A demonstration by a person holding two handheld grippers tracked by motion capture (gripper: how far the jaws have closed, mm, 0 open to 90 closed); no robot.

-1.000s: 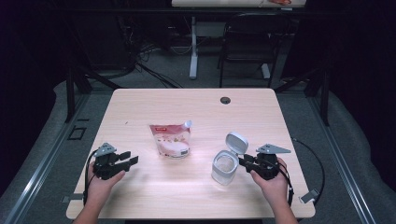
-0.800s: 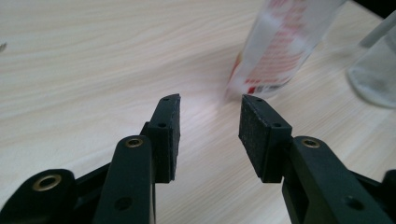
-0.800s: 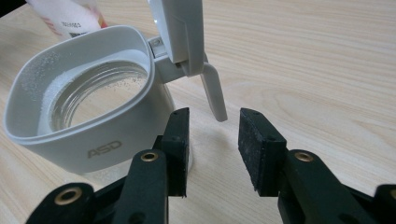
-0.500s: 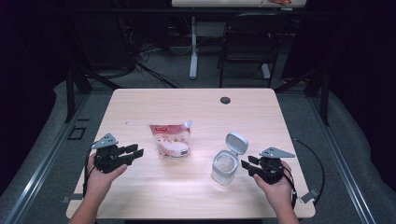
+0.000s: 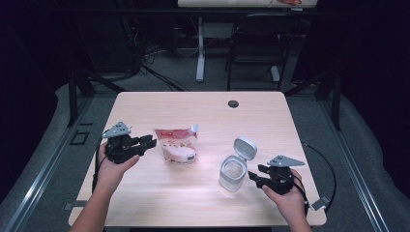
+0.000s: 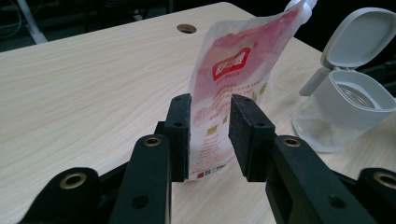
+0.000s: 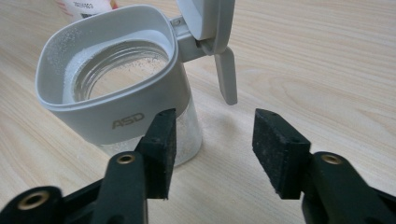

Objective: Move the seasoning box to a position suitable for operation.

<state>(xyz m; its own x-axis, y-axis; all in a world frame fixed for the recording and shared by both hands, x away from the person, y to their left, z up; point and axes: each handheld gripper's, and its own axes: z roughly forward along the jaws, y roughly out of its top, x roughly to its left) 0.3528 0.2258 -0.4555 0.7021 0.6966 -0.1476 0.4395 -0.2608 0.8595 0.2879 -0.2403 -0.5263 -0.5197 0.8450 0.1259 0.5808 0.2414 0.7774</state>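
Pouch, pink and white, spouted: item in hand for the left tool. It stands upright on the worktop, on the left side of the jar and well apart from it. Its spout is capped in white at one top corner; a red label patch is printed on the upper face, and small print runs along the lower edge. The film looks thin and yielding (likely to buckle if pinched hard).

Left tool: jaws have just been closing, and are seen in the left gripper view a little apart, framing the pouch's near edge with no contact made out. A good grasp is judged to need the pads set square on the pouch body, well above the base, and closed gently so that the pouch is not tipped away from the jar.

Right tool: jaws have just been opening and stand apart just beside the jar, nothing between them. The jar's hinged lid is raised and its mouth left open.
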